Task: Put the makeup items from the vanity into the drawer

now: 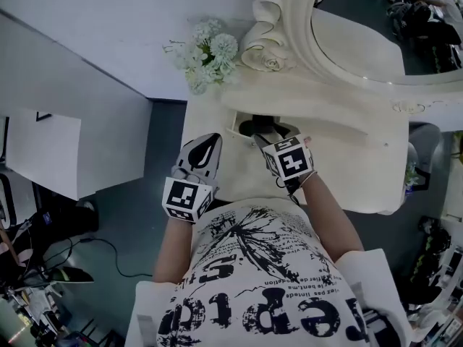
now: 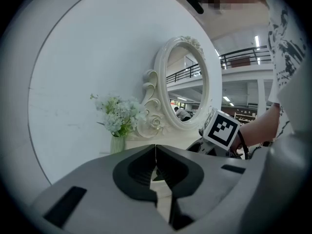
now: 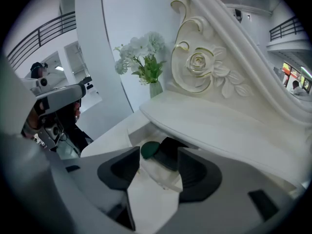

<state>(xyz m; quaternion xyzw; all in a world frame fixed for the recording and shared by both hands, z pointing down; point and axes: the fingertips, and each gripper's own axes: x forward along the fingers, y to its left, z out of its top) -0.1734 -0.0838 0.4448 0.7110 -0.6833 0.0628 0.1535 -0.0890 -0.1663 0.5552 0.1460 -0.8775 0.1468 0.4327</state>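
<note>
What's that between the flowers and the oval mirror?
A carved white scroll with a rose, joined to the mirror frame, beside the flowers. The left gripper view shows it clearly.

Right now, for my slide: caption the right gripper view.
Open right gripper above the drawer; green item inside.

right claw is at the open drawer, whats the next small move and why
Probably draw the right claw back out of the drawer: its jaws stand apart with nothing between them, and the green item already lies inside beside a black item.
</note>
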